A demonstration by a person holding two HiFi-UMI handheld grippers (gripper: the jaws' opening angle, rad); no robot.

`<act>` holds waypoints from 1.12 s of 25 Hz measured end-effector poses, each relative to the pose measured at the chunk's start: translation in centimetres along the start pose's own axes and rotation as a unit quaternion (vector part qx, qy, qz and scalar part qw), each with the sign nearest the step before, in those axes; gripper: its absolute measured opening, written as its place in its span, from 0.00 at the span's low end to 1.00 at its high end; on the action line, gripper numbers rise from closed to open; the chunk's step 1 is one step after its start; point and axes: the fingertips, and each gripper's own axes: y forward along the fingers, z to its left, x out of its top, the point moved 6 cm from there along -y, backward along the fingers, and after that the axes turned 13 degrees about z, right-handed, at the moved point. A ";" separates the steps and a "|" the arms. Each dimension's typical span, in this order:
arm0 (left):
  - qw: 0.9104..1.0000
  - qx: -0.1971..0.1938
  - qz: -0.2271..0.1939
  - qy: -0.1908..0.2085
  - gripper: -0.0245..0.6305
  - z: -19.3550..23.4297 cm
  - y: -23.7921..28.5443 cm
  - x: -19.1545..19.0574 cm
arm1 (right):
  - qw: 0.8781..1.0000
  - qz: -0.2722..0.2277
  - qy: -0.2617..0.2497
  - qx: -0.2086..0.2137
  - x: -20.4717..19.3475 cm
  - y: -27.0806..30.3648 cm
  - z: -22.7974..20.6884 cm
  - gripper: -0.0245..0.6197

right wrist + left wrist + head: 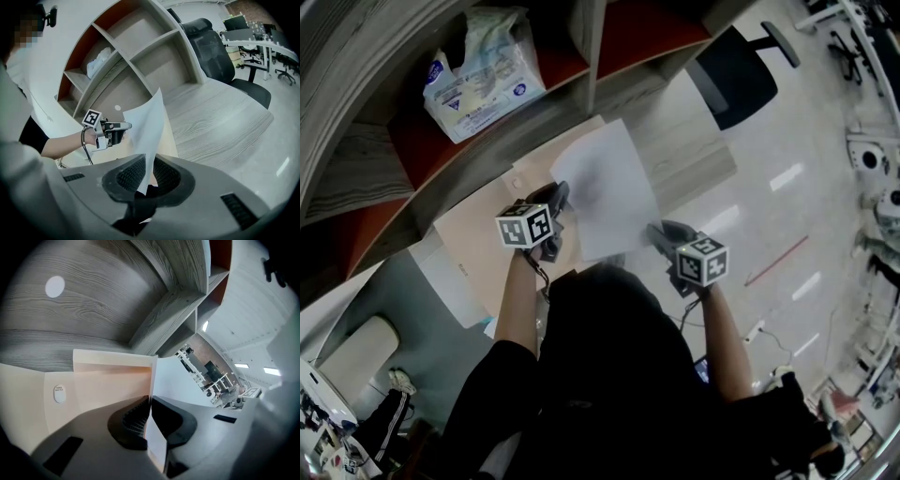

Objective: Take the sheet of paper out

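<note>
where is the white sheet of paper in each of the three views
head view: sheet of paper at centre, slanting up just below the shelves.
left gripper view: the sheet is right of centre, beside the tan envelope.
right gripper view: the sheet is at centre, rising from between the jaws.
shared landmark: the grey wood shelf unit behind the sheet.

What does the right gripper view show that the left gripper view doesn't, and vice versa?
Only the right gripper view: the left gripper, the black office chair, a plastic bag, and the right gripper shut on the sheet of paper. Only the left gripper view: the oval label on the beige folder, and the left jaws clamped on its edge. Both: the sheet, the folder and the grey wooden shelf unit.
</note>
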 end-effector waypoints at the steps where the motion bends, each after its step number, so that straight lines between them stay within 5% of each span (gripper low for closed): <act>1: 1.000 0.001 -0.001 0.002 0.12 -0.1 -0.1 0.0 | 1.000 -0.001 -0.001 -0.002 0.0 -0.1 0.0 0.13; 28: 0.997 0.052 -0.046 0.029 0.12 -3.1 -4.5 -2.4 | 0.996 -0.057 -0.064 0.000 -0.7 -2.1 3.1 0.07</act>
